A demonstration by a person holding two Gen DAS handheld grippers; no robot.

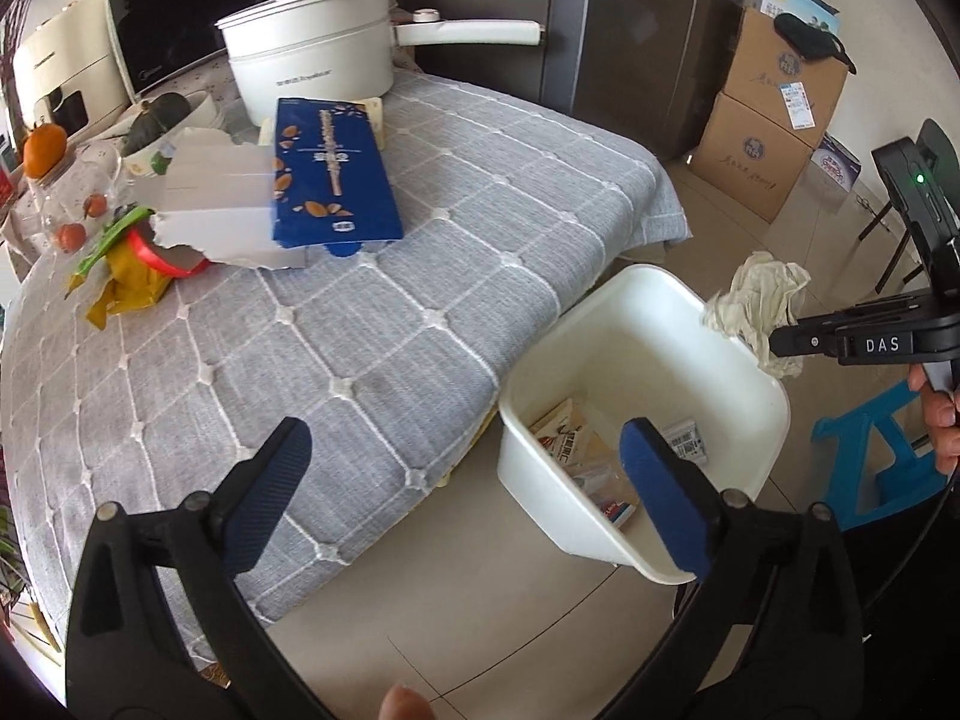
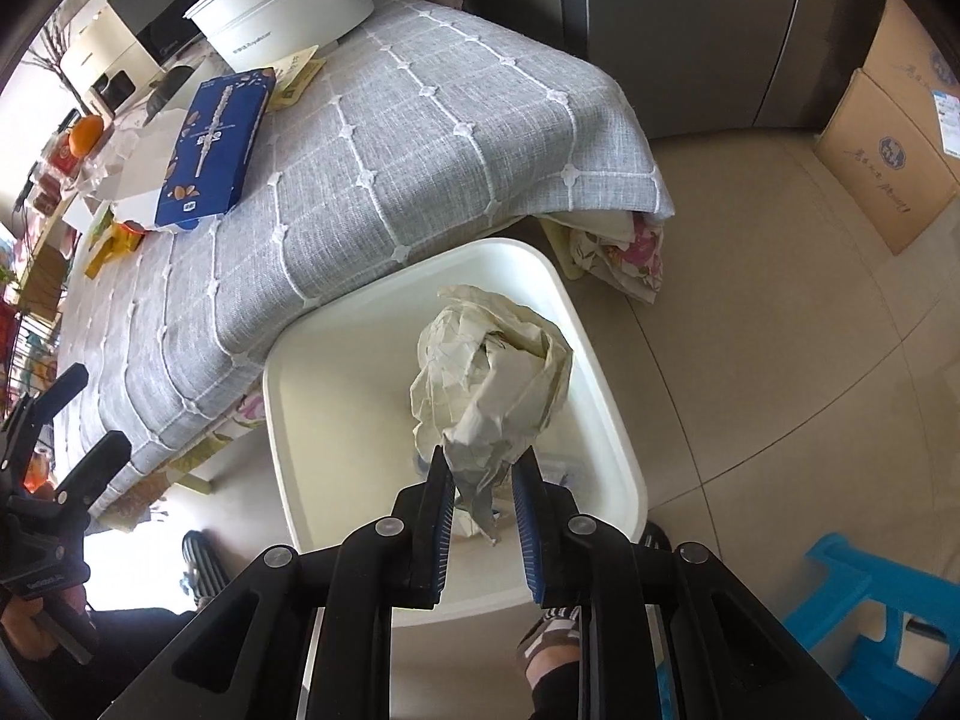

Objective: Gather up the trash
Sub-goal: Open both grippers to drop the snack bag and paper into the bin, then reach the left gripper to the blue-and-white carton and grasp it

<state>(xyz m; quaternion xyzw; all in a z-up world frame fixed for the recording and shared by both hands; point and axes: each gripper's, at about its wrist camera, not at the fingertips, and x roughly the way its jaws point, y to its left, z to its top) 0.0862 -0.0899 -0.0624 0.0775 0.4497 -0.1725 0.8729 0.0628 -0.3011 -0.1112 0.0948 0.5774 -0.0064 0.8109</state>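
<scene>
Your right gripper (image 2: pixel 480 480) pinches a crumpled ball of off-white, creased paper (image 2: pixel 492 384): the two blue-padded jaws press on its lower twisted tail, and the bulk of the wad bulges out ahead of the fingertips. It hangs over the open mouth of the white rectangular plastic bin (image 2: pixel 288 450), nearer the bin's far-right rim than its left wall, and clear of the rim on every side you can see.

Your left gripper (image 1: pixel 474 492) has its jaws spread wide with nothing between them. Its right pad sits in front of the bin's near wall; its left pad lies over the grey quilted tablecloth (image 1: pixel 420 228). Between the pads you see the draped table edge and bare tile floor (image 1: pixel 480 660).

Inside the bin, past the right pad, lie a few small printed packets (image 1: pixel 570 438); what they are is hard to read.

Far ahead of the left jaws a blue flat carton (image 1: pixel 330 174) rests on torn white cardboard (image 1: pixel 216 204). A bright blue plastic stool (image 2: pixel 870 600) stands just right of the right jaws.
</scene>
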